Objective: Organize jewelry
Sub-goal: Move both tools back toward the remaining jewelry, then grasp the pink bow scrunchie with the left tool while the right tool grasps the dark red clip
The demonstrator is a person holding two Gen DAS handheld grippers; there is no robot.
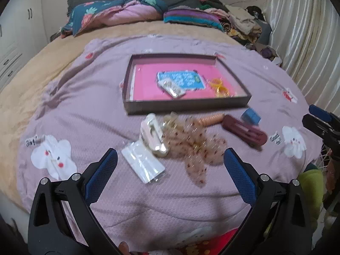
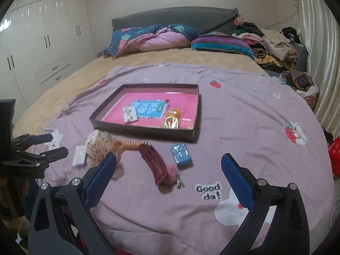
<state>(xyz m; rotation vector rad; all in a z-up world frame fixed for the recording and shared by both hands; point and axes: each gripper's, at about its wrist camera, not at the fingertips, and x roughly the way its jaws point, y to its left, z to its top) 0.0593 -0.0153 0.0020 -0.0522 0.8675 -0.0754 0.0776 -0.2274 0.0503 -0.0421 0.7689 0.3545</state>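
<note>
Our right claw [image 2: 169, 176], spread wide and empty, sits nearest the maroon hair clip [image 2: 153, 163], whose long axis runs diagonally ahead.

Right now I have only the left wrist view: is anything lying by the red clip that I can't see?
Observer: Yes. A pink pom-pom lies against the near end of the clip.
Operator: Anything with it?
Observer: A small metal clasp on its near side; whether the two are joined, I cannot tell.
Operator: And the right gripper? I see only its tips.
Observer: The right gripper is open and empty, above the blanket.
</note>
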